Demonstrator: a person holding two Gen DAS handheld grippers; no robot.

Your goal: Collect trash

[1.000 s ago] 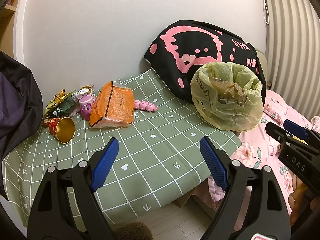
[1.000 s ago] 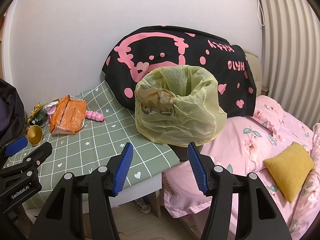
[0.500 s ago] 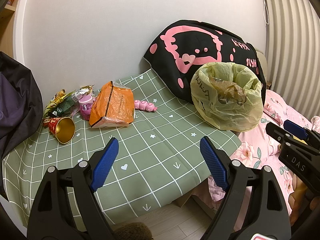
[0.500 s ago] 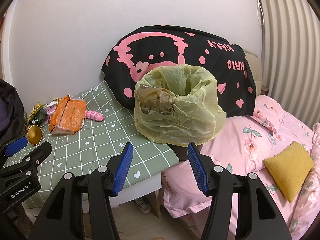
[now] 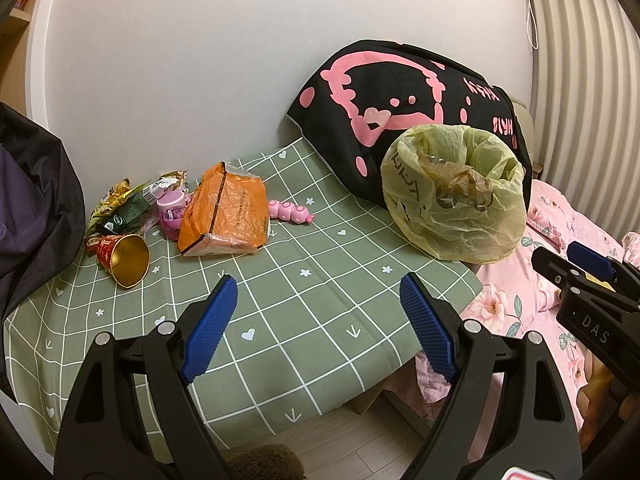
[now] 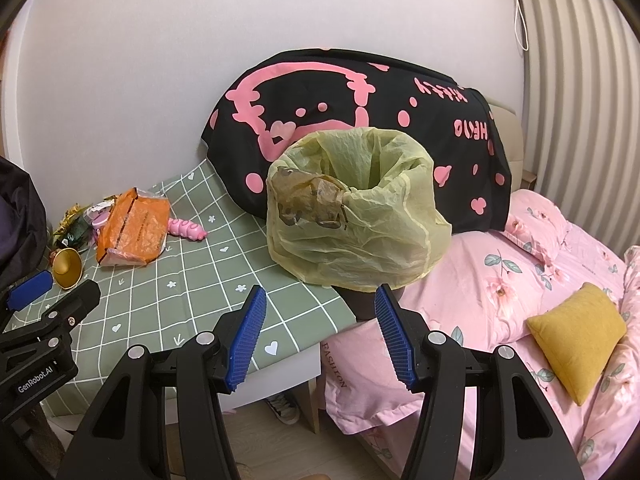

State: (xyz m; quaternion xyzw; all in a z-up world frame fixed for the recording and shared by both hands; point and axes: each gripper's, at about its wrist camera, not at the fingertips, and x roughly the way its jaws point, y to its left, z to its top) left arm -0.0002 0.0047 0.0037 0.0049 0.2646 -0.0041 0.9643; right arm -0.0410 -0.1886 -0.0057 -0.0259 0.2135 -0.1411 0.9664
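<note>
Left gripper (image 5: 318, 316) hangs above the near edge of the green checked cloth (image 5: 304, 304), jaws wide apart, nothing between them. Right gripper (image 6: 318, 330) likewise spread and empty, low in front of the yellow trash bag (image 6: 356, 240), which sits at 12 o'clock from it at the cloth's right end against the black-and-pink blanket (image 6: 360, 92). Trash cluster at 10 o'clock in the left view: orange wrapper (image 5: 224, 212), pink toy (image 5: 290, 213) just beside its right edge, pink tub (image 5: 172, 214) touching its left, gold-lined paper cup (image 5: 126, 258) on its side, green snack packets (image 5: 124, 208) behind. Yellow cushion (image 6: 576, 330) on pink bedding (image 6: 516, 276), 3 o'clock.
</note>
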